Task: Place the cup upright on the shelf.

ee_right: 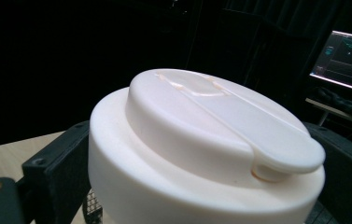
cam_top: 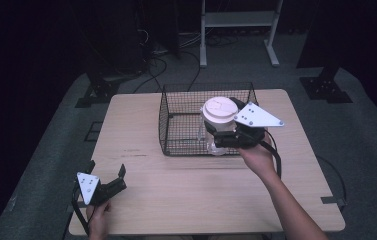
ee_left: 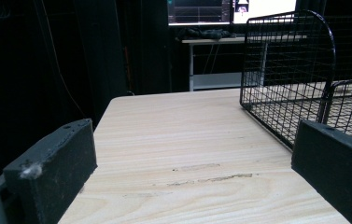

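A clear jar with a wide cream lid (cam_top: 219,111) is held between the jaws of my right gripper (cam_top: 221,137), which is shut on it. The jar hangs at the front right part of a black wire basket (cam_top: 163,117), with its lid above the rim. In the right gripper view the lid (ee_right: 211,140) sits close between the two black jaws of that gripper (ee_right: 201,191). My left gripper (cam_top: 107,169) rests near the table's front left corner, open and holding nothing. In the left gripper view, bare wood lies between the wide-apart jaws of the left gripper (ee_left: 194,170), and the basket (ee_left: 285,70) stands ahead to the right.
The wooden table (cam_top: 201,195) carries the basket at its back middle. Behind the table stand a white metal frame (cam_top: 238,20), cables on the floor and dark stands. A lit monitor (ee_left: 201,10) sits on a desk beyond the table.
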The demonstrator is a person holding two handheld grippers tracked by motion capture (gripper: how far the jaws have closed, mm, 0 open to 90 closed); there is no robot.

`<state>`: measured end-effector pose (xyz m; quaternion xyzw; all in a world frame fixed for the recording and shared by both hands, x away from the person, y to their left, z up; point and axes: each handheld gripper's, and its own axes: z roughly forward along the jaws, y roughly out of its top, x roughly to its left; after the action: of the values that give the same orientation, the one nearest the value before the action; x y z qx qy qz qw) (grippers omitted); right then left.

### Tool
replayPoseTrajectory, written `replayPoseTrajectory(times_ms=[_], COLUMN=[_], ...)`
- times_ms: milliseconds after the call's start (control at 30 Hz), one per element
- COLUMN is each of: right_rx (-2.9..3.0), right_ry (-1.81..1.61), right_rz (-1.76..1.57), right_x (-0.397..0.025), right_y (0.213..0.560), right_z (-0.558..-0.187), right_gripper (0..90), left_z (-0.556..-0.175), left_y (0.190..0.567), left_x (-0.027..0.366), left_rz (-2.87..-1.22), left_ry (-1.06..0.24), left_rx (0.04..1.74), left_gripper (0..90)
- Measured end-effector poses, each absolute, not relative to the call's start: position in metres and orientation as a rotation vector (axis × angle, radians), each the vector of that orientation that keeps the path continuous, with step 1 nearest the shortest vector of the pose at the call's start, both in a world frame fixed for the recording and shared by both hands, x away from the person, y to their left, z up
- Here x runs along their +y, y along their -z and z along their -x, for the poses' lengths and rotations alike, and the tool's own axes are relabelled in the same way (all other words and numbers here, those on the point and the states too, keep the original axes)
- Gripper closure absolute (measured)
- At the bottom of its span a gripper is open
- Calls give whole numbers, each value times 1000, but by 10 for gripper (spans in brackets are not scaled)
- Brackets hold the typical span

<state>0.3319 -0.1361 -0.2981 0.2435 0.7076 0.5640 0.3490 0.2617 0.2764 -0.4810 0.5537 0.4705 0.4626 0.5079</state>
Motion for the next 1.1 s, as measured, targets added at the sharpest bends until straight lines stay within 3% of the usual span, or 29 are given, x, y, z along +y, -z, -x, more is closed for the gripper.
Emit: replayPoseTrajectory(times_ms=[500,1100], right_rx=[1837,1829], right_ry=[-1417,-1359], right_rz=[-661,-749], right_x=[-118,-114], right_y=[285,301], right_z=[-369,-418], right_gripper=[41,41], left_z=[-262,-261], left_y=[481,481], left_x=[277,277], left_rz=[-1334,-1336], left_ry=[-1113,-1114], left_rx=[1134,1130], left_gripper=[0,0])
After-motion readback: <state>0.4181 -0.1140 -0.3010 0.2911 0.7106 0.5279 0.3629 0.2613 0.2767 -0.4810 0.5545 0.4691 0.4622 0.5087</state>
